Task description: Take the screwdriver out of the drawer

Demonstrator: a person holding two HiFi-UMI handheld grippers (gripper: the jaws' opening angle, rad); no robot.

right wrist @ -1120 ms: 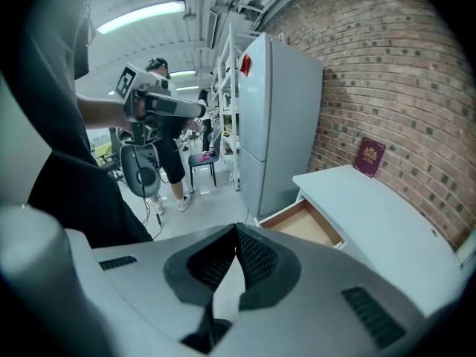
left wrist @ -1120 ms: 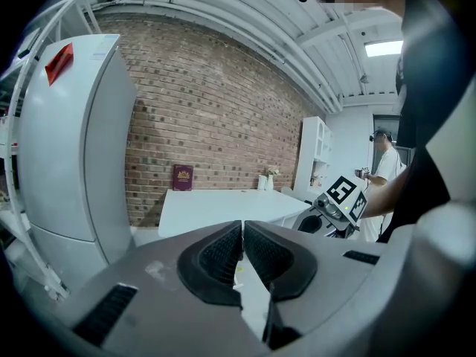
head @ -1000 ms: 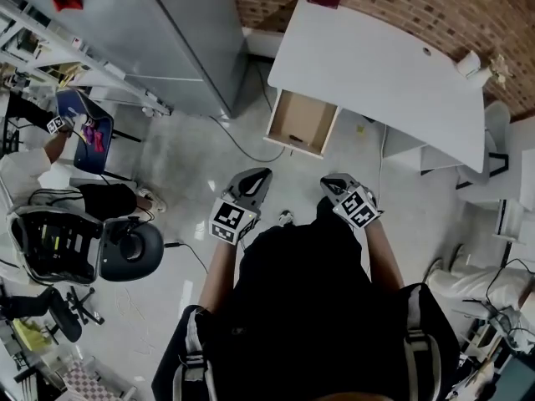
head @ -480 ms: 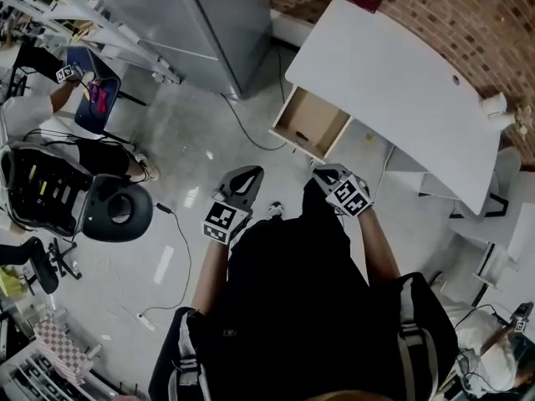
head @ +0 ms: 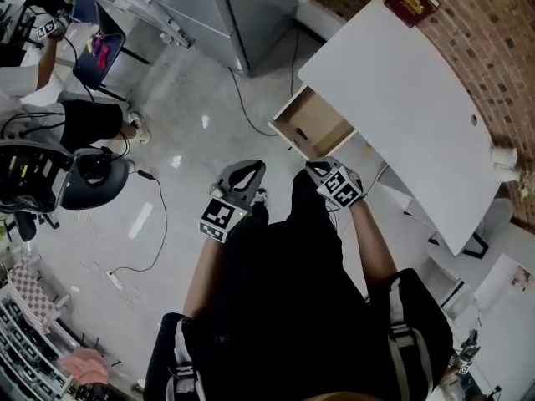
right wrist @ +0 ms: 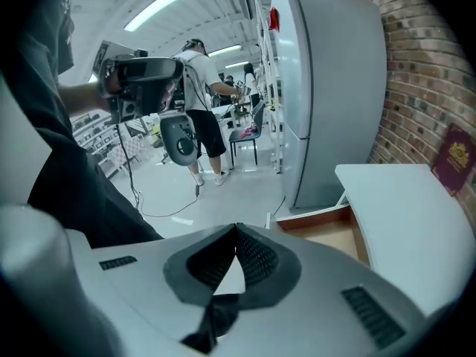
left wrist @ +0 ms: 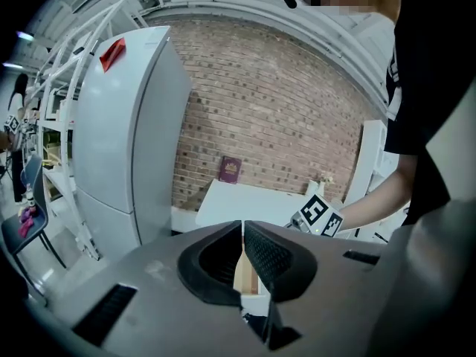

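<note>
The drawer (head: 313, 125) stands pulled open from the white desk (head: 410, 98), and its wooden inside shows. I cannot make out a screwdriver in it from here. My left gripper (head: 249, 166) and right gripper (head: 314, 168) hang side by side above the floor, just short of the drawer's front. Both are shut with nothing between the jaws. In the left gripper view the left gripper (left wrist: 242, 229) points at the desk (left wrist: 245, 198). In the right gripper view the right gripper (right wrist: 236, 230) has the drawer (right wrist: 331, 233) just ahead on its right.
A tall grey cabinet (head: 242, 7) stands left of the desk, with a cable (head: 251, 119) running over the floor below it. A red book (head: 411, 1) lies on the desk's far end. An office chair (head: 92, 174), another person (head: 50, 90) and a power strip (head: 113, 281) are at the left.
The head view has swung, and the desk and drawer now sit further right and nearer. Both grippers have stayed shut and side by side in front of the body.
</note>
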